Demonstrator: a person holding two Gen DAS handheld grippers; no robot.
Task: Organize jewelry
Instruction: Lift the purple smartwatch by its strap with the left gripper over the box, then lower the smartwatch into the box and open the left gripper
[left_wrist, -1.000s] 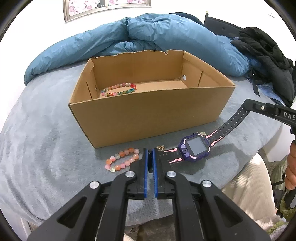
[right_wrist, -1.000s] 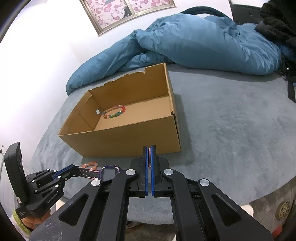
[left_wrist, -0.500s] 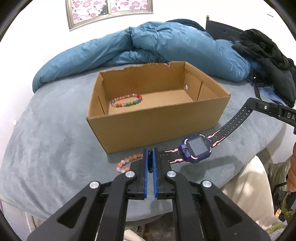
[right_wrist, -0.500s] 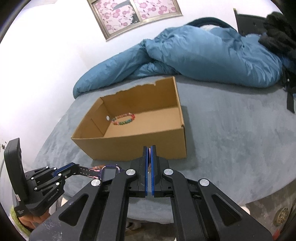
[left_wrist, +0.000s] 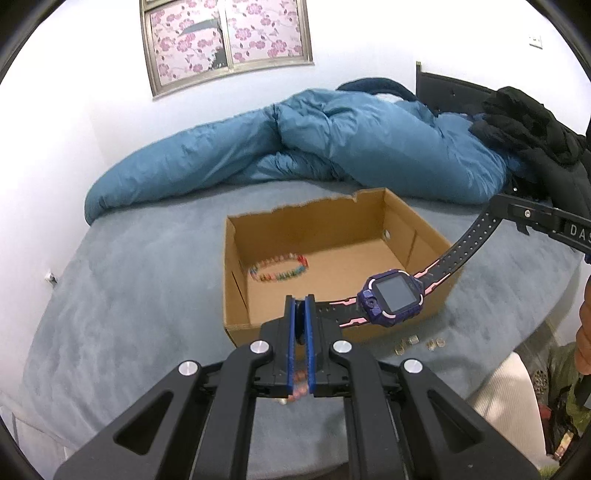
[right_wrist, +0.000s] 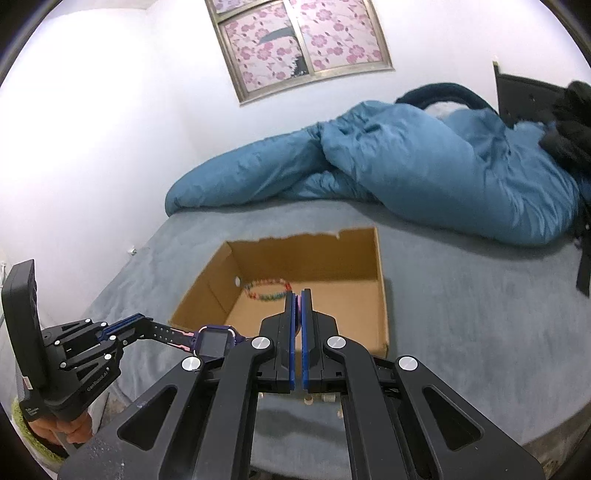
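A purple smartwatch (left_wrist: 392, 297) with a black and pink strap hangs in the air over the near edge of an open cardboard box (left_wrist: 236, 266). My left gripper (left_wrist: 301, 306) is shut on one strap end. My right gripper (right_wrist: 298, 299) is shut on the other strap end; it shows in the left wrist view (left_wrist: 517, 212) at the right. The watch also shows in the right wrist view (right_wrist: 216, 339). A multicoloured bead bracelet (left_wrist: 279, 268) lies on the box floor. An orange-pink bead bracelet (left_wrist: 297, 387) on the bed is mostly hidden behind my left fingers.
The box stands on a grey bed cover (left_wrist: 129, 295). Small gold earrings (left_wrist: 408, 341) lie on the cover in front of the box. A blue duvet (left_wrist: 332, 147) and black clothes (left_wrist: 535, 125) are piled at the back. The bed edge is close below me.
Both grippers have risen and carried the watch up from the bed to above the box's near edge. The box now appears lower and its floor shows more.
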